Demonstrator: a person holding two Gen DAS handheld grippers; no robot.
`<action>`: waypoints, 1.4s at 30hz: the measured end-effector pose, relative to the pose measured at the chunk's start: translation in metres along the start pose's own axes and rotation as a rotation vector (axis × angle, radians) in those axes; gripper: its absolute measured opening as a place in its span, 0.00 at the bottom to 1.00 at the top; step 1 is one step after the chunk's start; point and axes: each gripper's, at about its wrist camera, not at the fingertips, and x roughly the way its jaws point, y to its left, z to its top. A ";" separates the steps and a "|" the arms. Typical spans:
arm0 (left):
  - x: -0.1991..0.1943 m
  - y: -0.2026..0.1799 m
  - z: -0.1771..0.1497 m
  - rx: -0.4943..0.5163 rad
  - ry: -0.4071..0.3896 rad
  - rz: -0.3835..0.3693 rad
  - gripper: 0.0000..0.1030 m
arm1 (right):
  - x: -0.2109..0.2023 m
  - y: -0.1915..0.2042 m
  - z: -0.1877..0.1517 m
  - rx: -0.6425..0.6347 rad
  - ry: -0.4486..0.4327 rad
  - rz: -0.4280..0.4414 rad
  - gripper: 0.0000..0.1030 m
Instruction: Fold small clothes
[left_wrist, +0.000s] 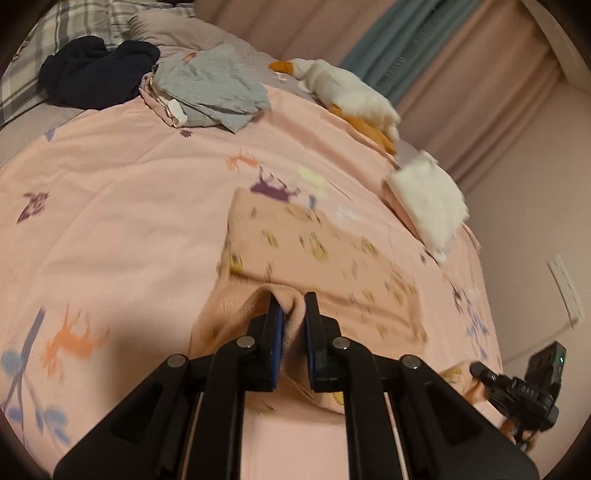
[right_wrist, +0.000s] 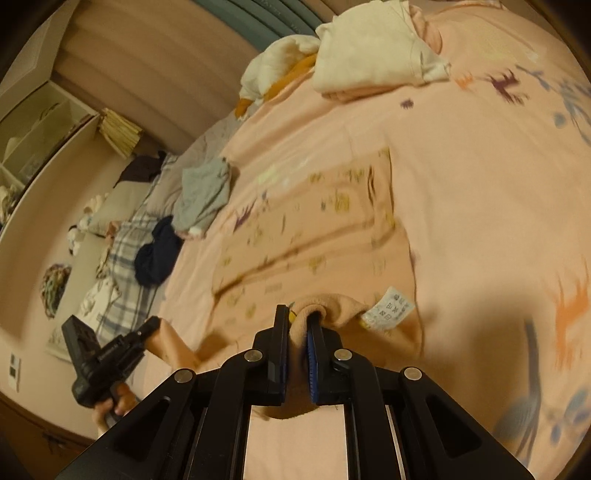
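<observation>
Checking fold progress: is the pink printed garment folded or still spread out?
Partly folded: the pink printed garment lies mostly flat on the bed, its near edge lifted, pinched by the left gripper and right gripper.

Clothes pile (left_wrist: 210, 90) (far edge) ahead

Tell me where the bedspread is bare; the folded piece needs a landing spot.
Bare pink bedspread stretches between the printed pink garment and the grey crumpled clothes. Crowded along the far edge: white folded cloth, white-and-orange plush toy, dark navy heap. Both hand-held grippers, left and right, pinch the garment's near edge.
</observation>
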 end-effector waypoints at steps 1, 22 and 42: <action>0.012 0.001 0.009 -0.011 -0.008 0.020 0.10 | 0.007 -0.002 0.010 0.000 -0.001 -0.016 0.10; 0.069 0.010 0.029 0.031 0.120 0.093 0.50 | 0.055 -0.048 0.085 0.107 -0.004 -0.094 0.80; 0.138 0.014 0.028 -0.319 0.276 -0.181 0.42 | 0.113 -0.071 0.079 0.268 0.115 0.028 0.28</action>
